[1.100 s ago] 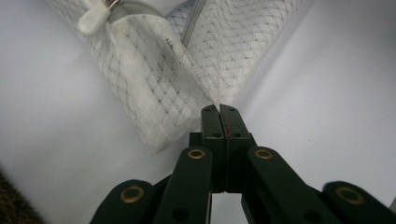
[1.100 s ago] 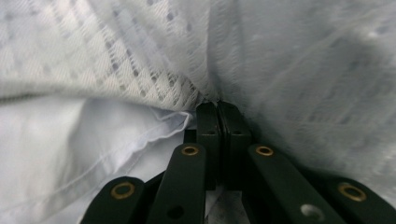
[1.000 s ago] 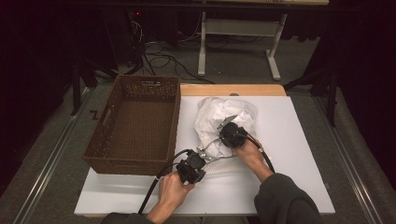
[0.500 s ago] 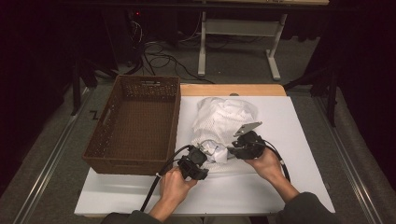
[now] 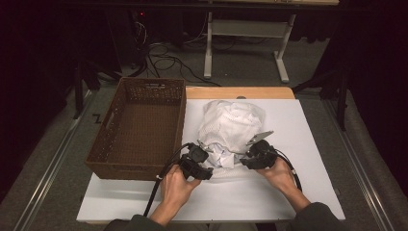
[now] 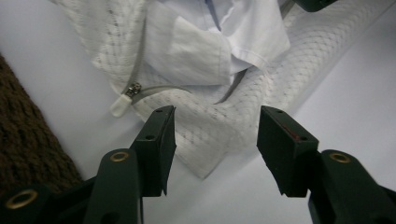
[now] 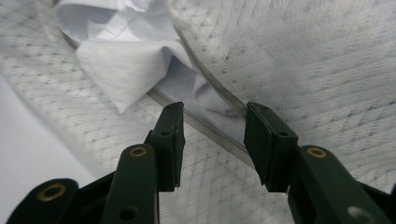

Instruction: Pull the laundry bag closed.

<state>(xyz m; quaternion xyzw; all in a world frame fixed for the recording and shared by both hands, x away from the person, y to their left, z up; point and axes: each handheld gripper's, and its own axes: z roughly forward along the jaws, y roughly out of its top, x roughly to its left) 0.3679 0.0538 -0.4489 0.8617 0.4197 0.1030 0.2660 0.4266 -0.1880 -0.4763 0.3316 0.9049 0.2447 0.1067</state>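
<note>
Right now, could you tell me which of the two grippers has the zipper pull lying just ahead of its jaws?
The left gripper: the white zipper pull lies ahead of its left jaw.

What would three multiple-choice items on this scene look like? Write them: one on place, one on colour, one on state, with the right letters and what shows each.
1. Where is the wicker basket relative to the mesh laundry bag?
A. left of it
B. right of it
C. on top of it

2. What colour is the bag?
A. brown
B. white
C. red

3. How does the bag's zipper stand?
A. fully closed
B. partly open, white cloth showing
C. torn off

Answers:
1 A, the high view shows the basket at the table's left, the bag at centre.
2 B, its mesh is white in all views.
3 B, the left gripper view shows cloth coming out between the zipper tracks.
</note>
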